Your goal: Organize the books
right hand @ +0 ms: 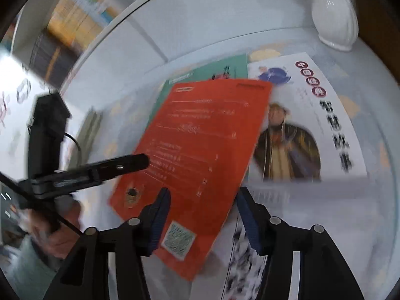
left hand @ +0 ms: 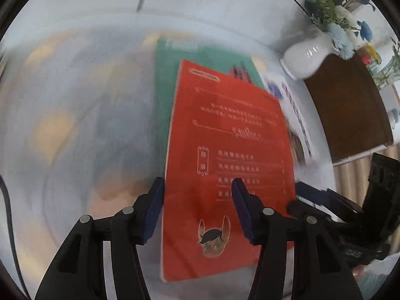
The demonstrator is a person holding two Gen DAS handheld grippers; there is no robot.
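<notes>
Black fingers with blue pads fill the bottom of both views. Farthest left in the right wrist view, the left gripper (right hand: 146, 160) reaches in from the side, a hand (right hand: 53, 227) on its handle. From its own camera the left gripper (left hand: 197, 187) has its fingers apart, straddling the left part of the red book (left hand: 225, 162); the pads do not seem to press it, though blur leaves this unsure. That red book lies slanted on a green book (left hand: 165, 75), and to the right a white book (right hand: 312, 125) rests on the tabletop (left hand: 75, 112) below a white vase (right hand: 332, 12). The right gripper (right hand: 202, 200) also stands with fingers apart over the red book's lower corner, nothing clamped. Sorting looks early: three books overlap loosely, none squared into a pile, while a bookshelf (right hand: 67, 25) stands behind
</notes>
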